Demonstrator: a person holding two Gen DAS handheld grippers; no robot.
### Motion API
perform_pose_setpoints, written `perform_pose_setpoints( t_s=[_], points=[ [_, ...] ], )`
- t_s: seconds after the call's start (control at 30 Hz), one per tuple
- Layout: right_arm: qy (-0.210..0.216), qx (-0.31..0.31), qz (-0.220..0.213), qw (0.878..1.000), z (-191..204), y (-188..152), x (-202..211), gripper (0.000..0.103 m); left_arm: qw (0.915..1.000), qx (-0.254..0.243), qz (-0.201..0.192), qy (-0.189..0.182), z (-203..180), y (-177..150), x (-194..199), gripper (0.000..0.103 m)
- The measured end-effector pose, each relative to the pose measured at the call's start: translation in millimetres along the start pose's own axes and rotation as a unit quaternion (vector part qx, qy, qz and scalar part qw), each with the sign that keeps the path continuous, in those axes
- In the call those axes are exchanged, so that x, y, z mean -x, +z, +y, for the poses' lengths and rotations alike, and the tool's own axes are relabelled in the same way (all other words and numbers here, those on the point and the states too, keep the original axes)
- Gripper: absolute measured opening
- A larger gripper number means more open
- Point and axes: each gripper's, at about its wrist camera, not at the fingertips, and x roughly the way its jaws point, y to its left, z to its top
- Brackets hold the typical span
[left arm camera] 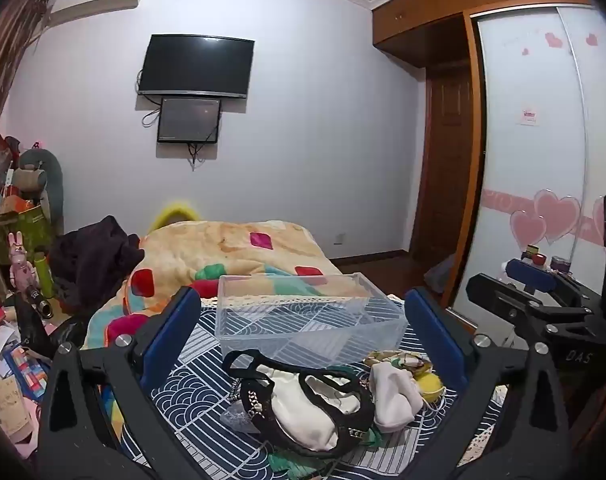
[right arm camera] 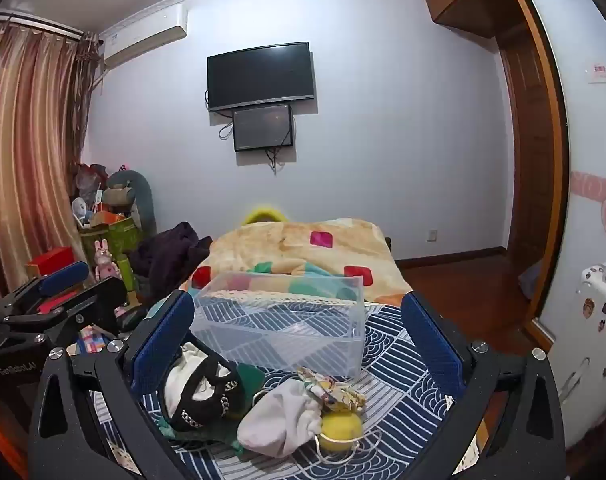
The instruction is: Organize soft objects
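Observation:
A heap of soft things lies on the blue patterned bedspread (left arm camera: 191,396) (right arm camera: 399,392): a black-and-white garment (left arm camera: 307,404) (right arm camera: 199,392), a white cloth pouch (left arm camera: 395,396) (right arm camera: 283,420), a yellow ball (left arm camera: 431,384) (right arm camera: 341,430) and a floral fabric piece (left arm camera: 395,358) (right arm camera: 335,392). Behind the heap stands an empty clear plastic box (left arm camera: 307,316) (right arm camera: 283,320). My left gripper (left arm camera: 303,340) is open above the garment, nothing between its blue pads. My right gripper (right arm camera: 299,340) is open over the pouch and ball, also holding nothing. Each gripper shows at the edge of the other's view.
A cream quilt (left arm camera: 231,256) (right arm camera: 303,248) with coloured squares and a dark garment (left arm camera: 95,256) (right arm camera: 171,256) lie farther up the bed. Cluttered toys and boxes (left arm camera: 19,240) stand at the left. A wardrobe (left arm camera: 535,160) and wooden door (left arm camera: 447,160) are on the right.

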Motion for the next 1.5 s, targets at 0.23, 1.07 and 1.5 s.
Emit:
perform_pose_setpoints(
  t_s=[0.23, 1.07, 1.5],
  points=[
    [0.002, 0.0, -0.001, 1.0, -0.3, -0.2, 0.4, 0.103, 1.0, -0.007, -0.005, -0.004, -10.1, -0.1, 1.6, 0.103],
    [0.005, -0.003, -0.002, 1.0, -4.2, 4.7, 3.6, 0.103, 0.9999, 0.001, -0.014, -0.002, -2.8, 3.3, 7.2, 0.103],
    [0.006, -0.005, -0.005, 1.0, -0.1, 5.6, 7.7, 0.103, 0.9999, 0.001, -0.016, -0.001, -2.8, 4.9, 8.9, 0.103]
  ],
)
